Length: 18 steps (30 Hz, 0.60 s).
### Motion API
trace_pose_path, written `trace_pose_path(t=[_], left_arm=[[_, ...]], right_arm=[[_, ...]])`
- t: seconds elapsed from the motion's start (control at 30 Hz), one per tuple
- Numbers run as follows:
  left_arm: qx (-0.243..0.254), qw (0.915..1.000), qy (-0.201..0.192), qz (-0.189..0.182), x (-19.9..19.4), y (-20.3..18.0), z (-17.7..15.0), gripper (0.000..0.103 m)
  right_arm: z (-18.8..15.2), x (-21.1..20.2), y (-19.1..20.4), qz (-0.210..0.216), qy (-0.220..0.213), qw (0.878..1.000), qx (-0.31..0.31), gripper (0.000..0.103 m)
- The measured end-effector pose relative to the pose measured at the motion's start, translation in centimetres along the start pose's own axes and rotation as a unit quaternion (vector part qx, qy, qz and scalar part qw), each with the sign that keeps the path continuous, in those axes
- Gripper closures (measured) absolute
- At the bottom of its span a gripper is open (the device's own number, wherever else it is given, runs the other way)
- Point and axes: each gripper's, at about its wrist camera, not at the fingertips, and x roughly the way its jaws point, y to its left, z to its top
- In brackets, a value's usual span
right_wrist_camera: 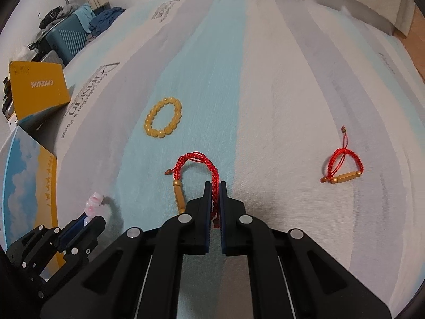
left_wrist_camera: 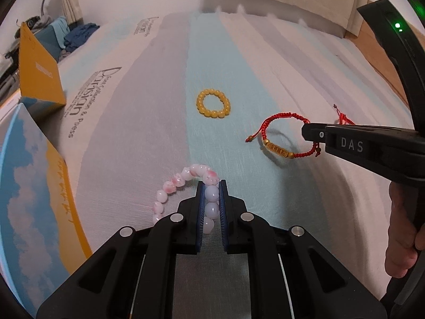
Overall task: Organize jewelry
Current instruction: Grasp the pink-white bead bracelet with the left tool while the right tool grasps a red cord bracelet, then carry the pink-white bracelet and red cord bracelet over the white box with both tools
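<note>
My left gripper [left_wrist_camera: 211, 186] is shut on a pink and white bead bracelet [left_wrist_camera: 175, 183], held just above the striped bedsheet; it also shows in the right wrist view [right_wrist_camera: 89, 219]. My right gripper [right_wrist_camera: 215, 186] is shut on the cord of a red braided bracelet with a gold tube bead [right_wrist_camera: 195, 159], which also shows in the left wrist view [left_wrist_camera: 279, 150]. A yellow bead bracelet [left_wrist_camera: 213, 103] lies flat on the blue stripe farther ahead. A second red cord bracelet [right_wrist_camera: 342, 167] lies on the sheet to the right.
An open box with a sky-and-yellow print [left_wrist_camera: 32, 199] stands at the left edge, its yellow lid [left_wrist_camera: 37, 71] upright behind it. A blue suitcase with clothes [right_wrist_camera: 69, 34] sits at the far left. The bed's right edge meets wooden floor [left_wrist_camera: 372, 45].
</note>
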Motion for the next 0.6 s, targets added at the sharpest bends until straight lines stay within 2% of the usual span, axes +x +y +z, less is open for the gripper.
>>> trace_pose_path(t=[0.6], left_arm=[[0.005,0.9995,-0.031,-0.002,-3.7,-1.1,0.8,0.094]], right_arm=[[0.0,-4.0,-0.4,-0.008,-0.044,0.999,0.01,0.099]])
